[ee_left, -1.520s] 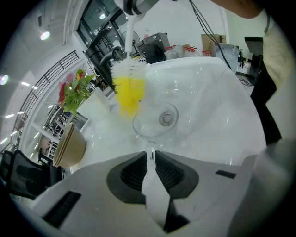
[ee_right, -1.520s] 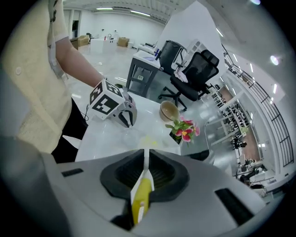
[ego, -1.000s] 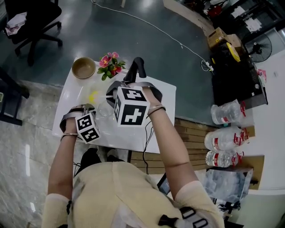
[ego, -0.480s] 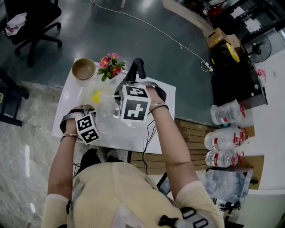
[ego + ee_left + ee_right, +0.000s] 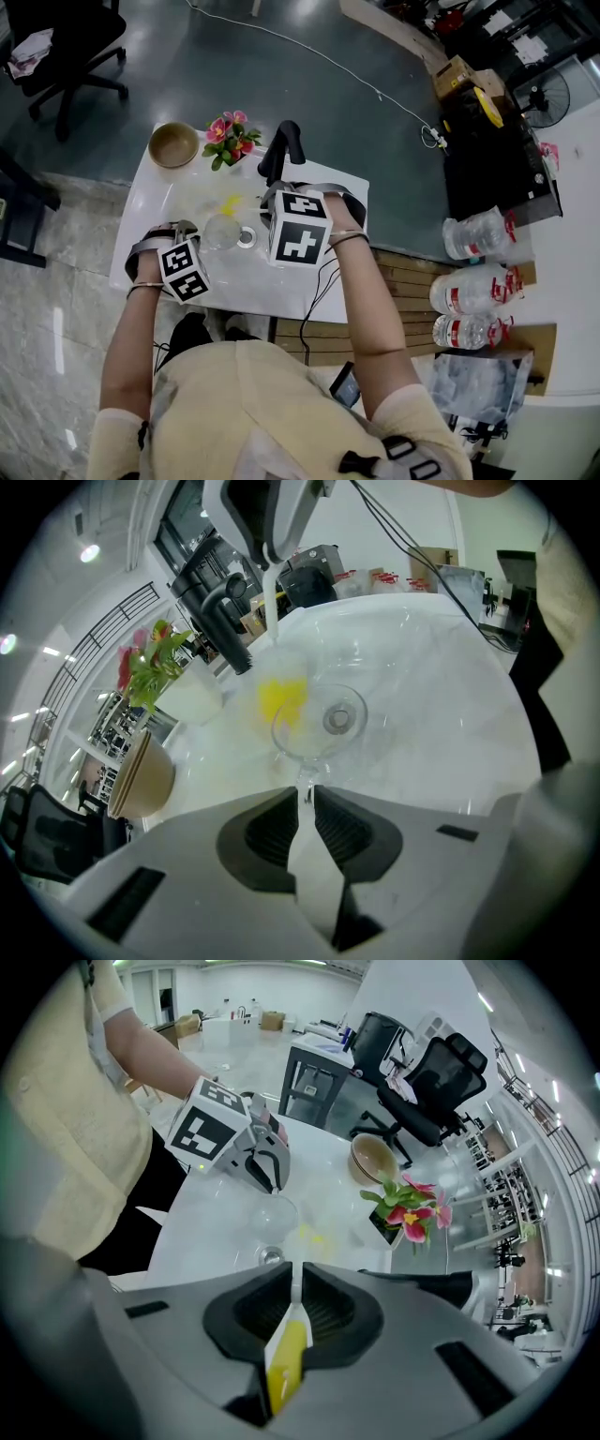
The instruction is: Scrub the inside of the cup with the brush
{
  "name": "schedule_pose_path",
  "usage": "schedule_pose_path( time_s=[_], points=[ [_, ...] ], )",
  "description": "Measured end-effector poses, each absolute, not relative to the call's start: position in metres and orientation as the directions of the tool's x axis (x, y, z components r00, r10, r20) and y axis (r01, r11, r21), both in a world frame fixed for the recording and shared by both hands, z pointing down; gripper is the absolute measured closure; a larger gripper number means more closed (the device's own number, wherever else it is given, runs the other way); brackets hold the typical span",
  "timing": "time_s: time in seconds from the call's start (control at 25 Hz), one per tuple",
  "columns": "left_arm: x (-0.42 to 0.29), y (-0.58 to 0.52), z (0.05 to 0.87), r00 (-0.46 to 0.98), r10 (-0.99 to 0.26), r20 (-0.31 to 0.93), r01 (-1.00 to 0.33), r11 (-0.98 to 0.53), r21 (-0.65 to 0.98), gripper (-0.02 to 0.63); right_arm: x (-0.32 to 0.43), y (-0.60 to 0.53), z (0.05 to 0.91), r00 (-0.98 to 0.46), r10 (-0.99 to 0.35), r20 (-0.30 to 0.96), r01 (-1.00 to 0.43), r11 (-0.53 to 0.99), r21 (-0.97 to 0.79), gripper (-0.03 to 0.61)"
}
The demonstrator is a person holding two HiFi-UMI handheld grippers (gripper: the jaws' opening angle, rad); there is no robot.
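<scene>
White table point(image 5: 272, 286) is lying slantwise below. Its near edge is running just under the left gripper's marker cube. Its far edge is carrying a wooden bowl point(image 5: 174, 145) at 11 o'clock from the cup, flowers point(image 5: 225, 134) at 12 and a black curved fixture point(image 5: 286, 147) at 1. Bare tabletop is showing at 9 o'clock of the cup and again at 5 o'clock, toward the right corner. Room between the two grippers is looking tight.

Left gripper point(image 5: 307, 794) is gripping the thin stem of the clear cup point(image 5: 317, 726), jaws narrow on it. The cup's bowl is sticking out past the jaw tips over mid-table. A small round metal piece point(image 5: 247, 236) is sitting on the table just beside the cup at 3 o'clock.

Right gripper point(image 5: 294, 1290) is pinching the brush point(image 5: 286, 1368) by its handle, jaws nearly together on it. The yellow brush head is hanging just beside the cup's rim at 12 o'clock in the head view. Whether it is reaching inside, cannot tell.

Left forearm is sitting bent, close to the body. Right forearm is holding further out, its gripper pointing toward 10 o'clock.
</scene>
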State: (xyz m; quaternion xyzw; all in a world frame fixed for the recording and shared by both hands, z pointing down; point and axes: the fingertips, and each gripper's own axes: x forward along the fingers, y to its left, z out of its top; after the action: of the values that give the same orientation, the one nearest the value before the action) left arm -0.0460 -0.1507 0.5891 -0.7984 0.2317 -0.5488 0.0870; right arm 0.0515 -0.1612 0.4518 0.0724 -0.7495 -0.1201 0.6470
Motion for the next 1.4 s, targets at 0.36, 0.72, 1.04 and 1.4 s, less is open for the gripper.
schedule_pose_path(
  time_s=[0.36, 0.72, 1.04, 1.4],
  points=[
    [-0.046, -0.152, 0.590, 0.288, -0.464, 0.837, -0.273, -0.878, -0.393, 0.552, 0.067, -0.139, 0.458, -0.173, -0.225, 0.959, 0.004, 0.974, 0.229, 0.532],
    [-0.046, -0.152, 0.589, 0.289, -0.464, 0.838, -0.273, -0.878, -0.392, 0.552, 0.071, -0.118, 0.460, -0.212, -0.225, 0.951, -0.028, 0.974, 0.225, 0.532],
    [-0.045, -0.150, 0.589, 0.287, -0.464, 0.838, -0.273, -0.878, -0.393, 0.552, 0.073, -0.097, 0.461, -0.245, -0.241, 0.939, -0.071, 0.971, 0.230, 0.532],
    [-0.046, -0.150, 0.589, 0.288, -0.465, 0.837, -0.273, -0.878, -0.394, 0.552, 0.064, -0.078, 0.462, -0.278, -0.235, 0.931, -0.088, 0.972, 0.219, 0.532]
  ],
)
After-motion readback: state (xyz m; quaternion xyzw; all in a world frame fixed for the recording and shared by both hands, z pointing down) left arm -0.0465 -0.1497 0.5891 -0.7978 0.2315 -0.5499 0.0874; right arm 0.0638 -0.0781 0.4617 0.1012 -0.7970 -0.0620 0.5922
